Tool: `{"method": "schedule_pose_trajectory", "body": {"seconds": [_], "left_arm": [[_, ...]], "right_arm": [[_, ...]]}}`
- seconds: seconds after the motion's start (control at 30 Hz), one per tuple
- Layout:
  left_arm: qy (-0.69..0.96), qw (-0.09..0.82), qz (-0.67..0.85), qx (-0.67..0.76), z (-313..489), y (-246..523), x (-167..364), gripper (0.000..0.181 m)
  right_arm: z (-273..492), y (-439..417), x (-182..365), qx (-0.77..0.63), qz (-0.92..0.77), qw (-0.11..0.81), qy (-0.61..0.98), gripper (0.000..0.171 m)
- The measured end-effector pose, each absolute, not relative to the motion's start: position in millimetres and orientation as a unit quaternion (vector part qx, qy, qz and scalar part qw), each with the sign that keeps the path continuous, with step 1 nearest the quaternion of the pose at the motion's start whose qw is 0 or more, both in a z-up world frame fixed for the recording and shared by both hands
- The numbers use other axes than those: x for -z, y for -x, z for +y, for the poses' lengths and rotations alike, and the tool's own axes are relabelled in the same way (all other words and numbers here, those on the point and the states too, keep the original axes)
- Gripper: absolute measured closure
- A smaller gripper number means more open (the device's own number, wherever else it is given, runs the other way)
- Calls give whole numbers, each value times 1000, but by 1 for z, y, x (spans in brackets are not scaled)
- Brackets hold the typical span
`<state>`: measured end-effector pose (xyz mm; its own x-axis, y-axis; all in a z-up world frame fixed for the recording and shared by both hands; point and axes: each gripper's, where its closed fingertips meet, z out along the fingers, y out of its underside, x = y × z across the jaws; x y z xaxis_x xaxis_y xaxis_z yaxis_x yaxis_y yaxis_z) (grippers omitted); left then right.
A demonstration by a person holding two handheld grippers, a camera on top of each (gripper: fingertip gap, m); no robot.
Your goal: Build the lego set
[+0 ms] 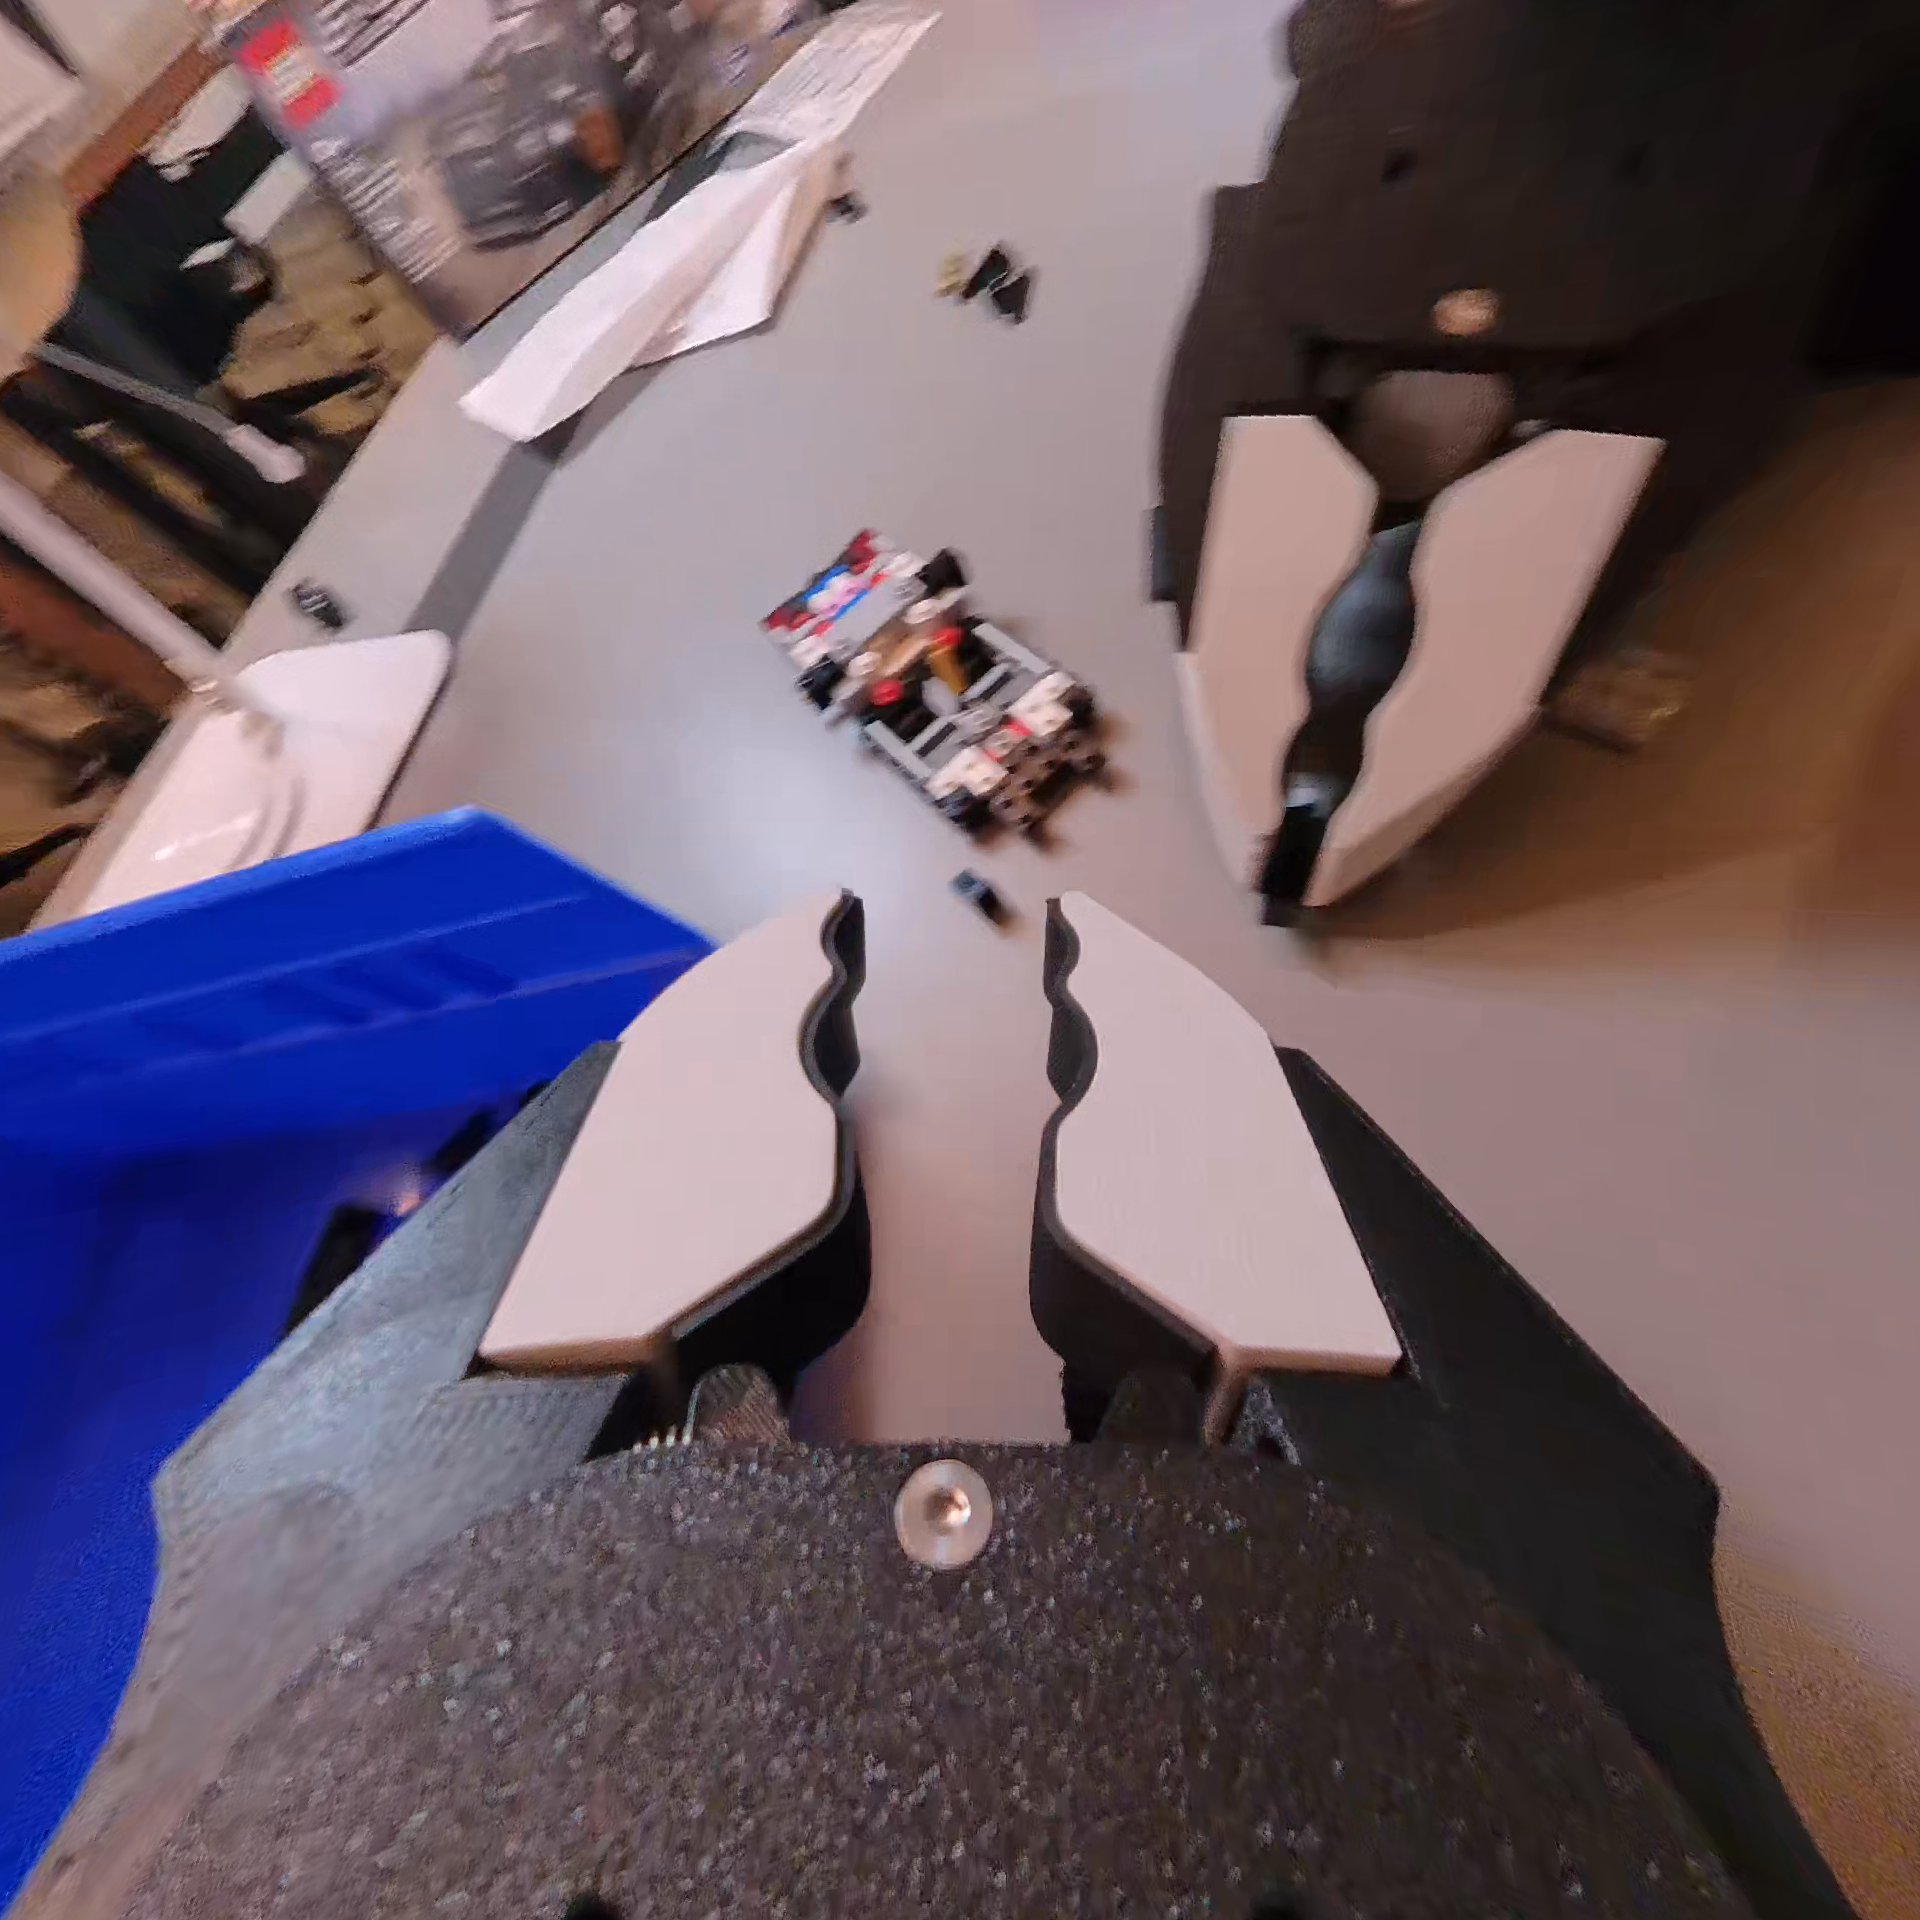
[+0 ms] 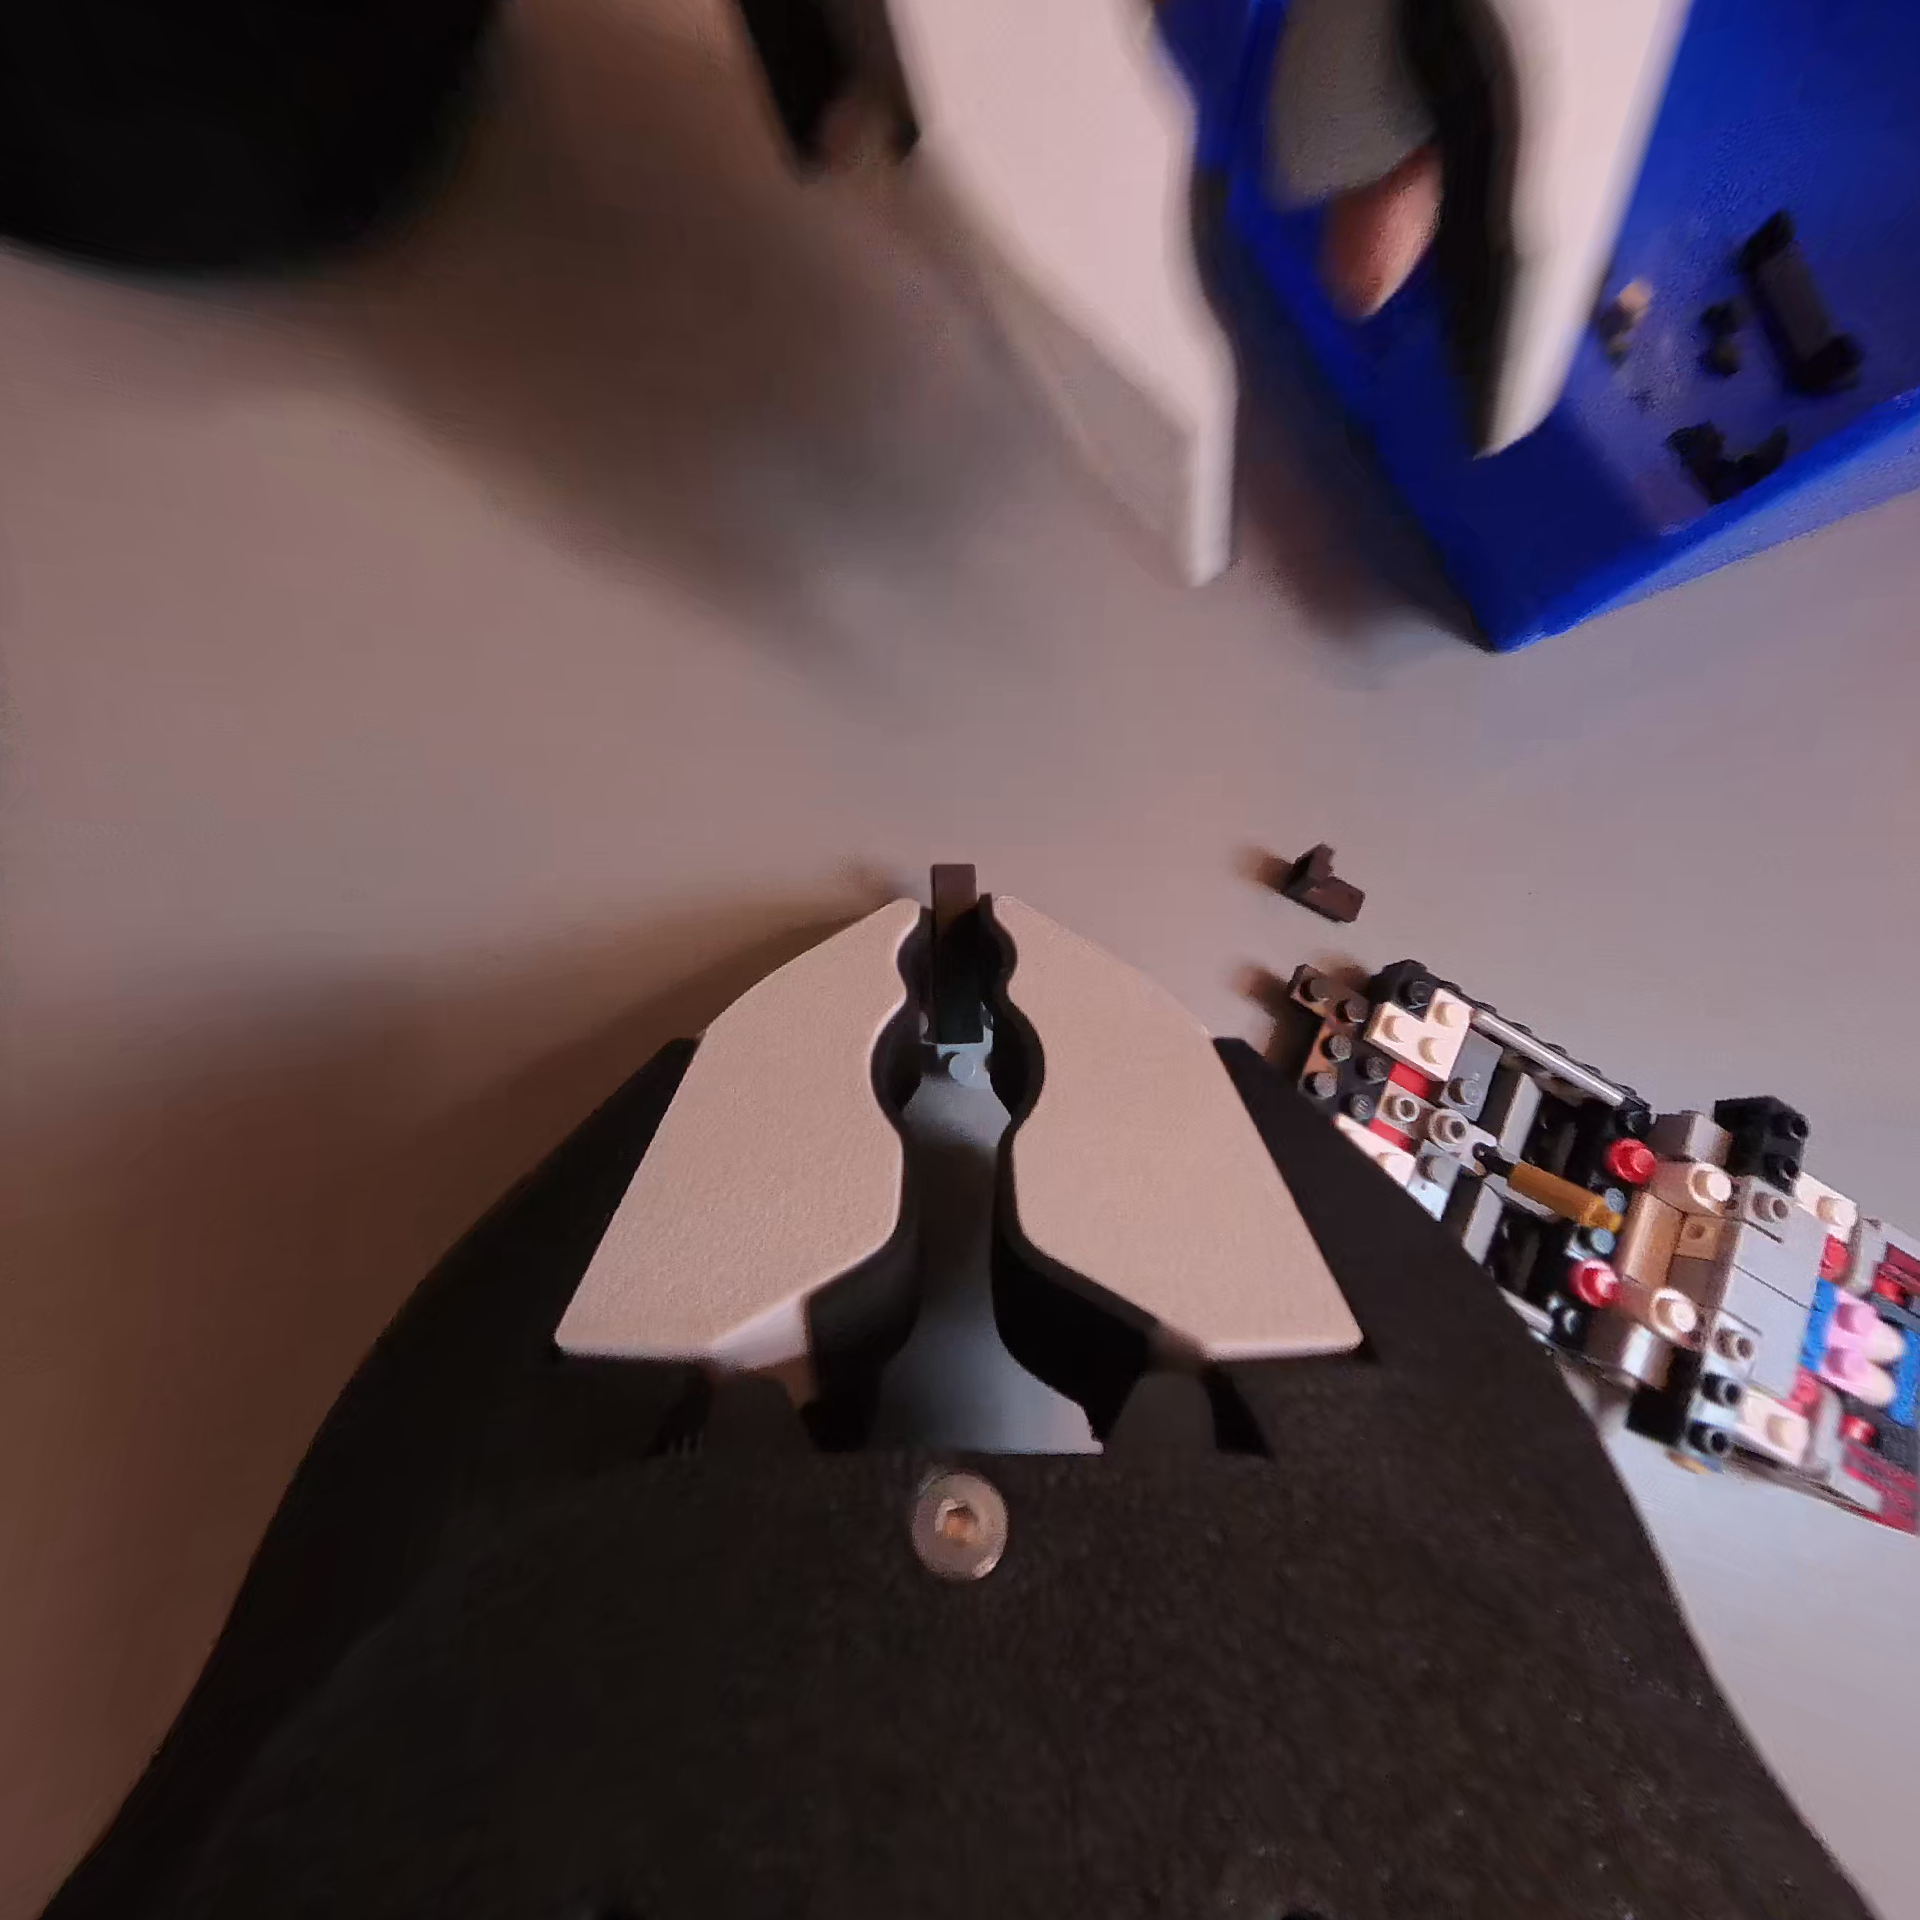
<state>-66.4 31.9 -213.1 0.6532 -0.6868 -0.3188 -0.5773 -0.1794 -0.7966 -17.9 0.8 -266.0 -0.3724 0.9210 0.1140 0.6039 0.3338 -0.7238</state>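
My left gripper [image 1: 951,925] hangs over the grey table [image 1: 665,665] with its jaws apart and nothing between them. Just ahead of the gap, a touch to the right, a small black piece [image 1: 982,896] lies loose on the table. Farther ahead sits the brick model [image 1: 935,691], a low build of black, grey, white and red bricks with a tan part in the middle. Hard against the outside of my left jaw is the blue bin [image 1: 312,997]; through the right wrist view I can see a few dark pieces [image 2: 1766,343] on its floor.

My right gripper [image 2: 957,914] has its jaws closed on a slim black brick piece [image 2: 956,966], which stands upright between the tips and pokes out just past them; a small grey studded bit sits at its near end. To the right of those jaws, apart from them, lies the same loose black piece, and behind it, alongside the right jaw, the brick model stretches back.

From the left wrist view the right gripper shows ahead and to the right, blurred, so I cannot make out its hold from there. Far ahead lie white papers [image 1: 665,281] and a small cluster of dark parts [image 1: 987,275], probably more bricks.
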Motion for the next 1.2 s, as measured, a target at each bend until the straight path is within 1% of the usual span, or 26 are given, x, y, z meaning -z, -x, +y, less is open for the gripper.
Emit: {"method": "schedule_pose_trajectory", "body": {"seconds": [0.03,0.13,0.2,0.27,0.33,0.43,0.47,0.53,0.6,0.7,0.73,0.77,1.0,1.1,1.2], "left_arm": [[761,488,419,87,27,58,215,148],[746,476,419,203,13,33,216,142],[730,480,396,283,8,15,209,141],[711,485,375,345,5,-2,200,139],[684,499,355,397,2,-17,184,140],[666,514,302,449,9,-27,166,150],[660,511,290,468,9,-30,162,152],[635,517,258,513,8,-30,147,163],[626,513,233,539,9,-27,140,165],[642,522,238,508,12,-23,144,166],[647,530,243,491,14,-21,144,168],[652,541,246,472,15,-17,143,173],[697,581,323,269,27,-2,164,174],[706,581,360,183,31,3,175,174],[713,567,363,194,29,4,178,174]], "right_arm": [[0,19,255,-338,-752,268,498,163],[0,19,204,-509,-650,262,500,164],[2,14,168,-625,-566,231,486,164],[6,8,144,-708,-492,192,469,164],[8,3,134,-757,-445,154,454,164],[8,0,126,-797,-406,111,433,164],[8,0,125,-802,-401,105,430,164],[7,-2,125,-808,-400,97,422,164],[11,-3,122,-815,-388,95,420,164],[15,-2,125,-807,-389,112,430,165],[18,-2,125,-805,-385,119,436,167],[23,-1,126,-800,-380,131,445,170],[30,7,144,-735,-415,183,504,170],[31,9,155,-686,-451,226,524,170],[27,7,157,-634,-512,282,506,169]]}}
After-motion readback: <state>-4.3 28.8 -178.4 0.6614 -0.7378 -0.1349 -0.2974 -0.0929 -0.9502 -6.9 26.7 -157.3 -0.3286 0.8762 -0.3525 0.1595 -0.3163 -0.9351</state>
